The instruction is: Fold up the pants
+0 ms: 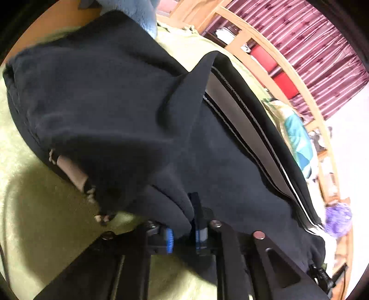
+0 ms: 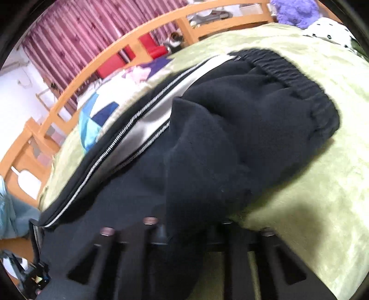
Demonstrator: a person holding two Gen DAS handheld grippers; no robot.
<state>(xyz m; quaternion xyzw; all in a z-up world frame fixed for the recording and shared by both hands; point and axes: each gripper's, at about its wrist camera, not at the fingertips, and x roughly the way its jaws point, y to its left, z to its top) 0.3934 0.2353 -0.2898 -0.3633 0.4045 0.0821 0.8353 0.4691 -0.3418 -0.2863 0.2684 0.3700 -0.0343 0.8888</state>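
Note:
The black fleece pants [image 1: 110,97] with a grey side stripe edged in silver zips lie on a light green bedspread [image 1: 34,196]. My left gripper [image 1: 184,230] is shut on a fold of the black fabric and lifts it; a tan label shows at the pants' edge. In the right wrist view the pants [image 2: 230,138] are draped with the elastic waistband [image 2: 288,76] at the far right. My right gripper [image 2: 184,230] is shut on a bunch of the same pants; its fingertips are hidden by fabric.
A wooden bed rail [image 2: 103,62] curves behind, with a maroon striped curtain [image 2: 80,32] beyond. A blue patterned cushion [image 2: 96,120] lies by the pants. A purple plush toy [image 2: 295,11] and a dotted cloth [image 2: 329,30] sit at the far right. The bedspread [image 2: 322,184] extends to the right.

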